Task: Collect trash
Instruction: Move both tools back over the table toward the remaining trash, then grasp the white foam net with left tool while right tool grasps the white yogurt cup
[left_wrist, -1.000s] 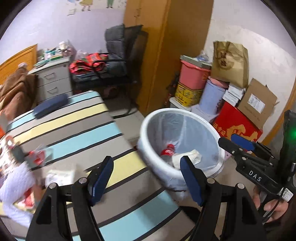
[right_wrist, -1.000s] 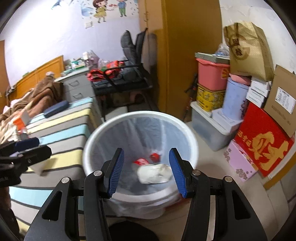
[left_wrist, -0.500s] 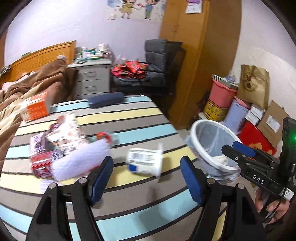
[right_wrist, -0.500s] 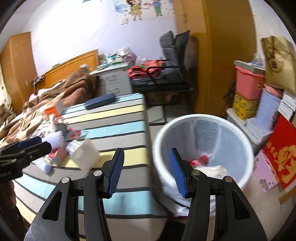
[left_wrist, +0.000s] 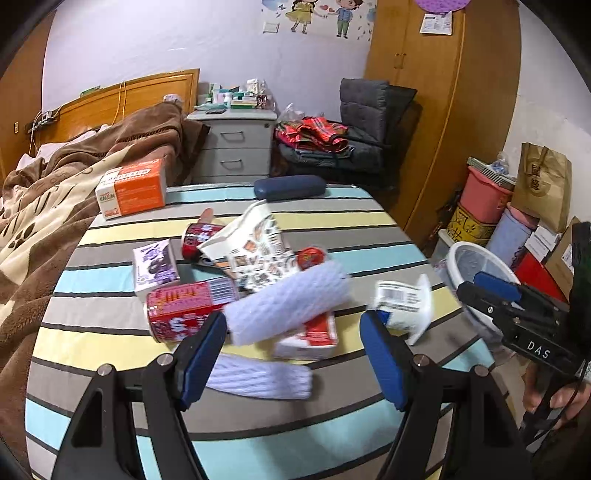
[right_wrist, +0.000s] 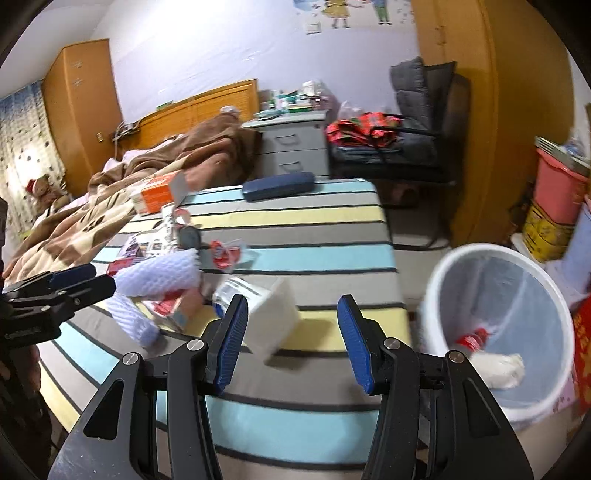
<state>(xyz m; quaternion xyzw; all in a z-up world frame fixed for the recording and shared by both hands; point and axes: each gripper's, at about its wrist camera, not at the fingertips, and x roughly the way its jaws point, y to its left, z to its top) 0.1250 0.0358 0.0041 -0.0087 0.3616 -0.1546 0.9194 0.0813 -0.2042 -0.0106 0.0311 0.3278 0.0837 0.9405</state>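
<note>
Trash lies in a heap on the striped table (left_wrist: 332, 218): a white foam net sleeve (left_wrist: 288, 306), a second foam net (left_wrist: 258, 376), a red can (left_wrist: 192, 310), a toppled white cup (left_wrist: 402, 306), a small purple box (left_wrist: 155, 264) and printed paper (left_wrist: 255, 251). My left gripper (left_wrist: 291, 354) is open and empty, just short of the foam nets. My right gripper (right_wrist: 291, 339) is open and empty too, with the white cup (right_wrist: 258, 310) just beyond its left pad. The white bin (right_wrist: 491, 251) stands on the floor to the table's right, holding a red bottle (right_wrist: 472, 338) and a white wad (right_wrist: 502, 369).
An orange box (left_wrist: 129, 188) and a dark blue case (left_wrist: 290, 187) lie at the table's far side. A bed with a brown blanket (left_wrist: 74, 177) borders the table on the left. A grey drawer unit (left_wrist: 232, 147), a chair (left_wrist: 362, 122) and stacked boxes (left_wrist: 484, 192) stand behind.
Both views have swung left, from the bin to the table with its trash. The bin now sits at the right edge of each view. Both grippers kept the same opening.
</note>
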